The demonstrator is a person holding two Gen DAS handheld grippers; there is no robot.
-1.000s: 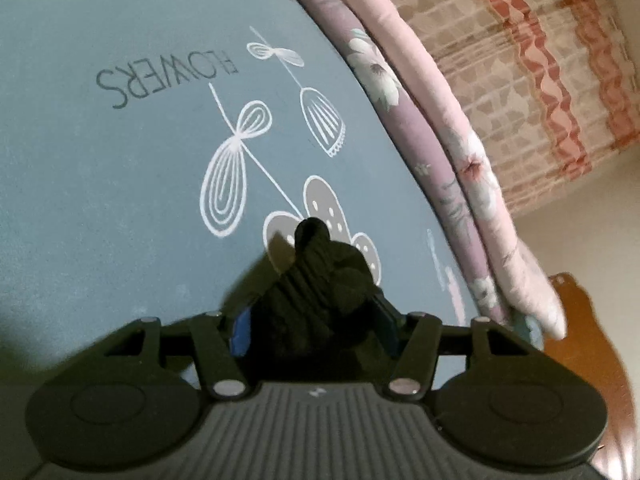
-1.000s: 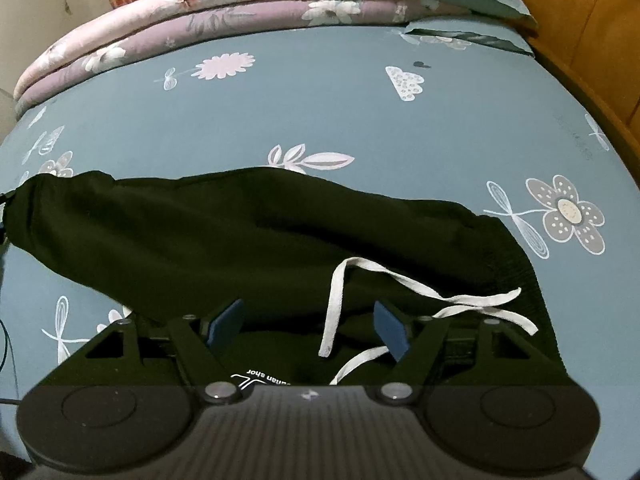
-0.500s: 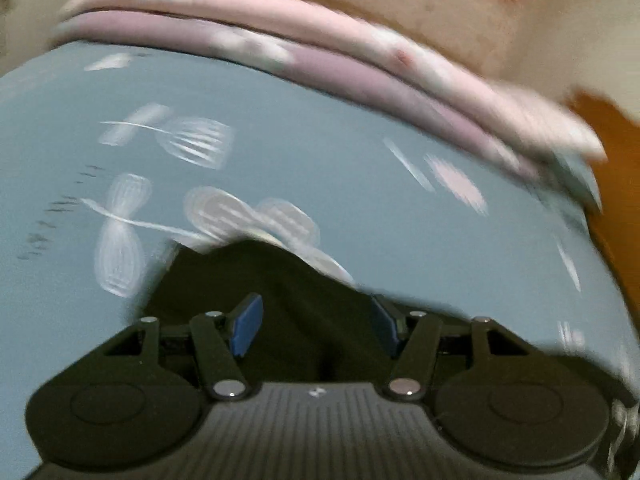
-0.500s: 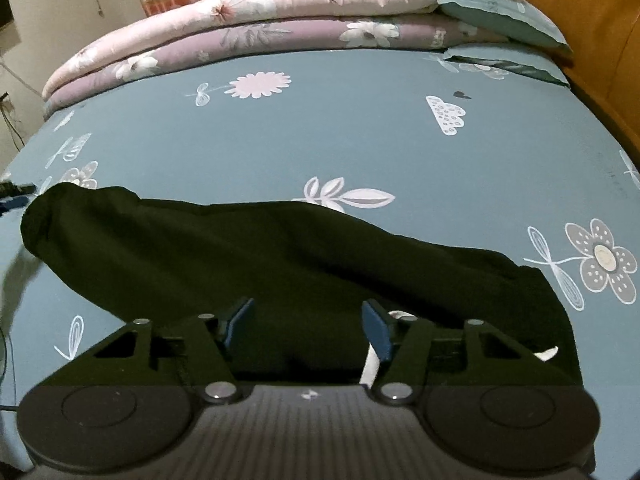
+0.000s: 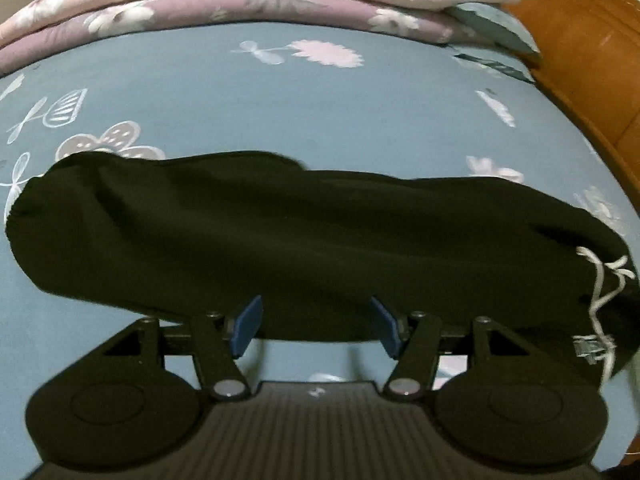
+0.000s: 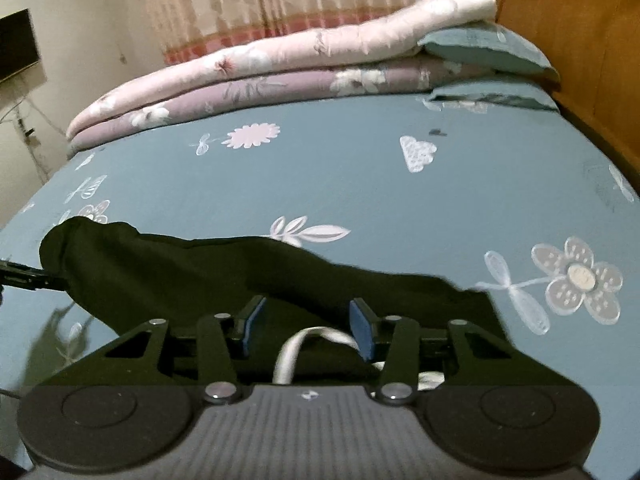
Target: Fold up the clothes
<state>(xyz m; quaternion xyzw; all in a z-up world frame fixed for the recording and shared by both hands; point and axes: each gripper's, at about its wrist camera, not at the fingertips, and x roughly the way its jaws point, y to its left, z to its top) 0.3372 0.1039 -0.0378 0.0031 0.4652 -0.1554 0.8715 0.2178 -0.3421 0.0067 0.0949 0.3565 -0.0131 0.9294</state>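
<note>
A black pair of trousers (image 5: 300,232) lies stretched left to right on the blue flowered bedsheet (image 5: 320,92). Its white drawstring (image 5: 600,292) shows at the right end. My left gripper (image 5: 316,320) hovers at the garment's near long edge. Its jaws are opening and the blue pads stand apart from the cloth. In the right wrist view the trousers (image 6: 180,268) run off to the left. My right gripper (image 6: 306,316) is over the waist end and its jaws are closing. Black cloth and a loop of drawstring (image 6: 292,348) sit between the pads, which do not press on them.
Folded pink and purple quilts (image 6: 280,64) and a blue pillow (image 6: 480,48) are stacked along the bed's far side. A brown headboard (image 5: 580,40) rises on the right. A curtain (image 6: 300,0) hangs behind. A thin dark object (image 6: 20,276) pokes in beside the trouser leg end.
The left gripper let go of the bunched black cloth and swung round to face the garment's long side. The right gripper's jaws narrowed around the waist, with the drawstring loop now between them.
</note>
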